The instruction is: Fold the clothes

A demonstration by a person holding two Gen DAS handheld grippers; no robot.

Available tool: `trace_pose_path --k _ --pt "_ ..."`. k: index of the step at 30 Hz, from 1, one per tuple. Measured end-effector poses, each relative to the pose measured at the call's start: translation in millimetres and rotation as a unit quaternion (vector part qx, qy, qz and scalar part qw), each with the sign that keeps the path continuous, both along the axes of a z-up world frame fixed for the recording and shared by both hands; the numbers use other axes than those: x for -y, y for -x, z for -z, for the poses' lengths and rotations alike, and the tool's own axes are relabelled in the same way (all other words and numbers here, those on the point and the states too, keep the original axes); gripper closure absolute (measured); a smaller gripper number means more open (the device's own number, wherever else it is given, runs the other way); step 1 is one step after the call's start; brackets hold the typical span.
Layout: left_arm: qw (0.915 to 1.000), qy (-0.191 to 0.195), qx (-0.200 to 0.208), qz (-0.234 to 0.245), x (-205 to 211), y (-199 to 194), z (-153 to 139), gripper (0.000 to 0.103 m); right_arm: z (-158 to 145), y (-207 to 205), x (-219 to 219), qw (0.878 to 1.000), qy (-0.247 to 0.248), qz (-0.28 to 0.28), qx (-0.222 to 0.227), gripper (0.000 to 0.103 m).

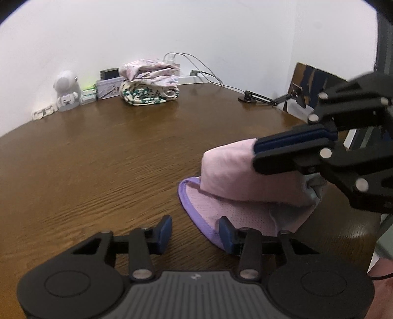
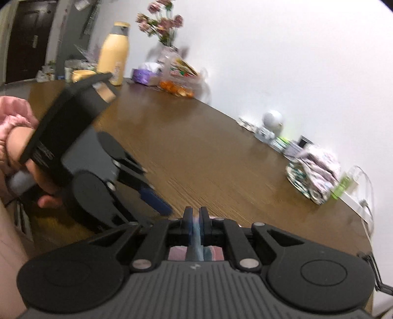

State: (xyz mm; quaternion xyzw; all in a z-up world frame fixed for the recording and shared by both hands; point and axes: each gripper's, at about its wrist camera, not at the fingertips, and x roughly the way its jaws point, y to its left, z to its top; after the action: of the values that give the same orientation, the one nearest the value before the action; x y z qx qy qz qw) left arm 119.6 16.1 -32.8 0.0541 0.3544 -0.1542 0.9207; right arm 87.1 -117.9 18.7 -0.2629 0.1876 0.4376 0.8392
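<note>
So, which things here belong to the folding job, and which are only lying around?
Job:
- pink garment, pinched by the right gripper
- left gripper, open at its purple hem
- folded pile

Lying about:
- white figurine
- cables
- bottle
- flowers
- phone stand

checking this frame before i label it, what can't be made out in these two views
- Left wrist view: the pink garment is partly covered by the right gripper, so its type is unclear.
- Right wrist view: the garment is almost wholly hidden behind that gripper's own body.
- Right wrist view: the folded pile and bottle are motion-blurred; labels unreadable.
- Left wrist view: the left gripper stands open beside the hem; contact unclear.
</note>
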Motion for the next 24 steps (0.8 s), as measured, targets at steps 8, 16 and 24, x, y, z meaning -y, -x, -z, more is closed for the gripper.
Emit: trace_pose_path --k 8,16,24 --pt "0.9996 0.015 -0.004 -0.022 -19 6 -4 0.061 9 -11 8 0.996 -0.033 -0.011 -0.088 0.09" --pt "0.9993 0.015 0.009 -0.032 -27 6 -16 0.061 4 -31 68 0.983 -0.078 0.101 -0.13 0.063" --pt "0.9999 0.0 -0.01 -0.013 -8 -5 0 0.063 21 2 21 0.997 0.015 0.009 -0.069 0.056"
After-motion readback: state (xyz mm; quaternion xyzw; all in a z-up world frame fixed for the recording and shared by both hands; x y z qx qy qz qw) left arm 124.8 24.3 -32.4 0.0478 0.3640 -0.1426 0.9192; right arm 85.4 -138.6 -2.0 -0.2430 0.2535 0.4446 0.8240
